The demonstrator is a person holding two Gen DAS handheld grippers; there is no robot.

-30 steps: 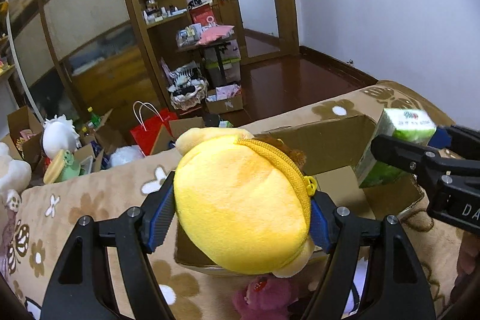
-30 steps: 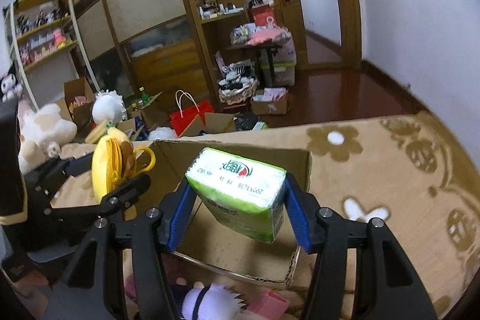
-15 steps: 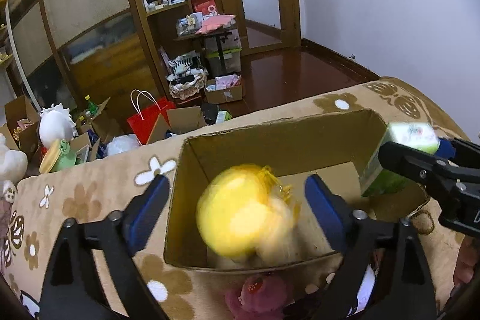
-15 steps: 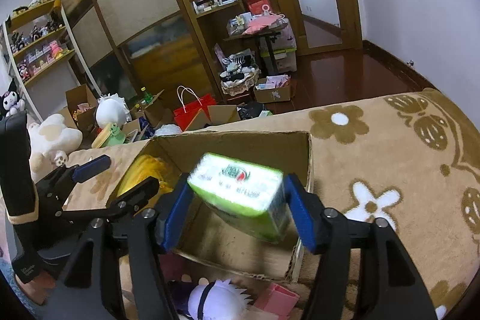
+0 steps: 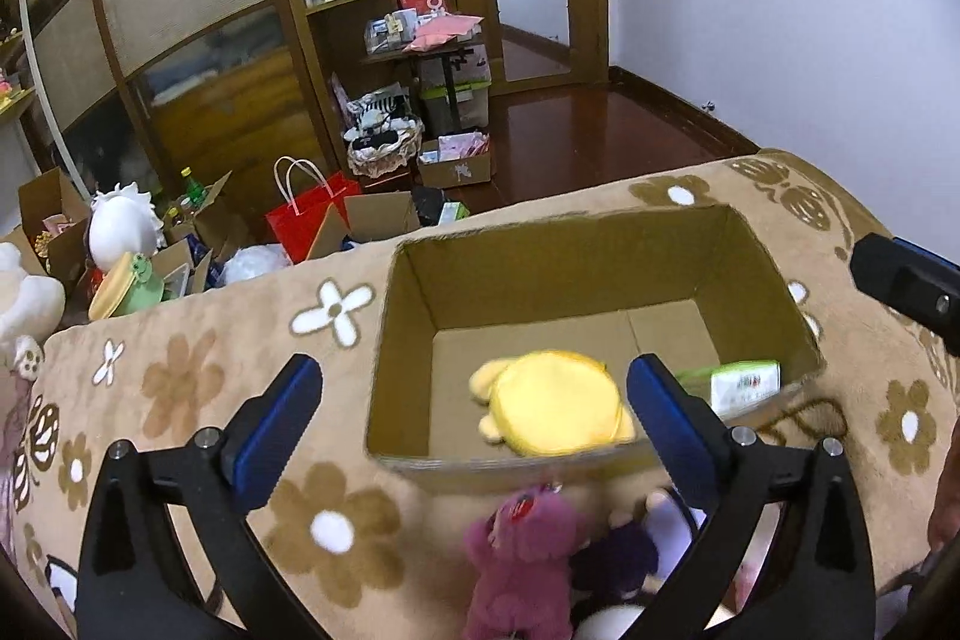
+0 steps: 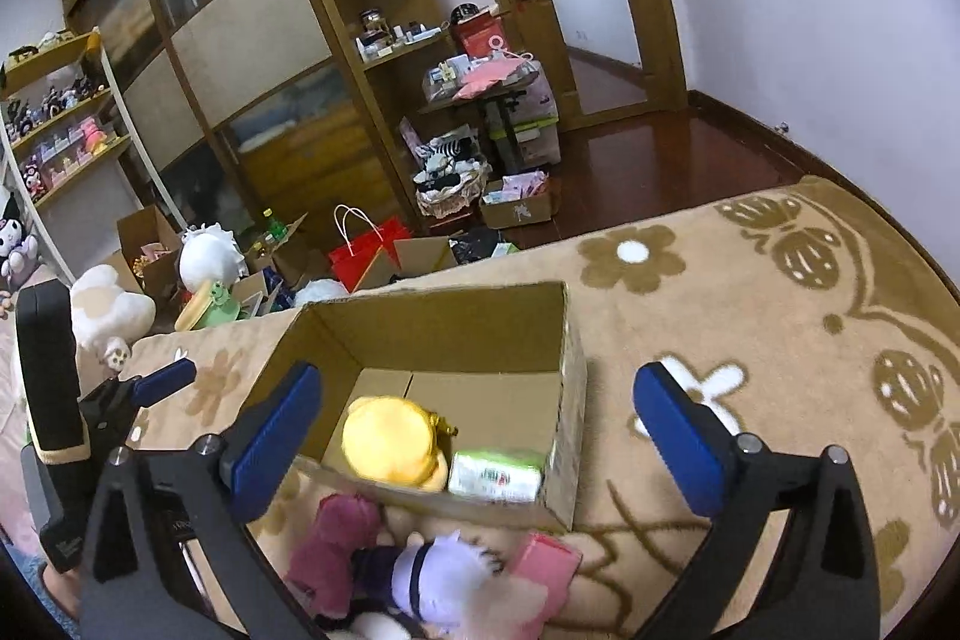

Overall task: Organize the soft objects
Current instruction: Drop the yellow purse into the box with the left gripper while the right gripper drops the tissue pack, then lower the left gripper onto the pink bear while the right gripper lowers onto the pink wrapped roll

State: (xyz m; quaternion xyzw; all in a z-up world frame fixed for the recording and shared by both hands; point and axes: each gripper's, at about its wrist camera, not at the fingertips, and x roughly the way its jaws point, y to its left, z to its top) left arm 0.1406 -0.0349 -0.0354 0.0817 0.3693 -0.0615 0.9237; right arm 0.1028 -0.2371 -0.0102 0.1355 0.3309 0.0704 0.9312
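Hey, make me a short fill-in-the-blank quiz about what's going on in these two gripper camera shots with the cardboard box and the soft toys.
1. The yellow round plush pouch lies inside the open brown ____ box.
2. Beside it in the box rests the ____ and white tissue pack.
3. The left gripper and right gripper both have jaws spread ____.
4. The magenta plush bear lies ____ the box, on the flowered blanket.

Missing words: cardboard; green; open; outside

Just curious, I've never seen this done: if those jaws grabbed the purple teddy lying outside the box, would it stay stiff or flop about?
The purple teddy looks like fuzzy plush, so it would probably squash and droop. It seems light for its size. Lying slumped against the cardboard box, it looks unlikely to roll.
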